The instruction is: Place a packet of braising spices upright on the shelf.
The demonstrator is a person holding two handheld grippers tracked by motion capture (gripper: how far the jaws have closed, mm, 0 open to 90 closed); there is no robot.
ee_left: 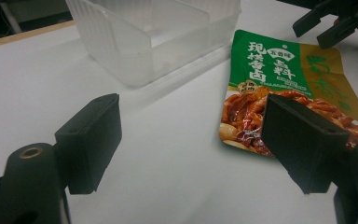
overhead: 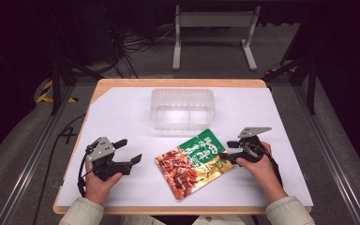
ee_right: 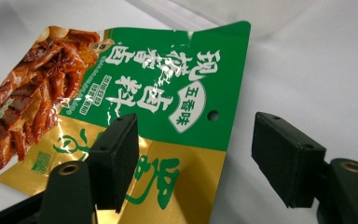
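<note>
A flat snack packet (overhead: 193, 161), green and gold with a picture of red braised meat, lies on the white table cover (overhead: 122, 112). My right gripper (overhead: 227, 151) is open at the packet's right edge. In the right gripper view the packet (ee_right: 135, 93) runs under the left jaw, and its gold corner lies between the jaws of that gripper (ee_right: 200, 158); the right jaw is over bare cover. My left gripper (overhead: 129, 151) is open and holds nothing, a short way left of the packet. In the left gripper view the packet (ee_left: 284, 79) lies ahead to the right of that gripper (ee_left: 196, 140).
A clear plastic container (overhead: 183, 108) with a middle divider stands just behind the packet, seen close in the left gripper view (ee_left: 154, 32). The wooden table edge (overhead: 178, 83) borders the cover. A white metal frame (overhead: 213, 28) stands on the floor beyond.
</note>
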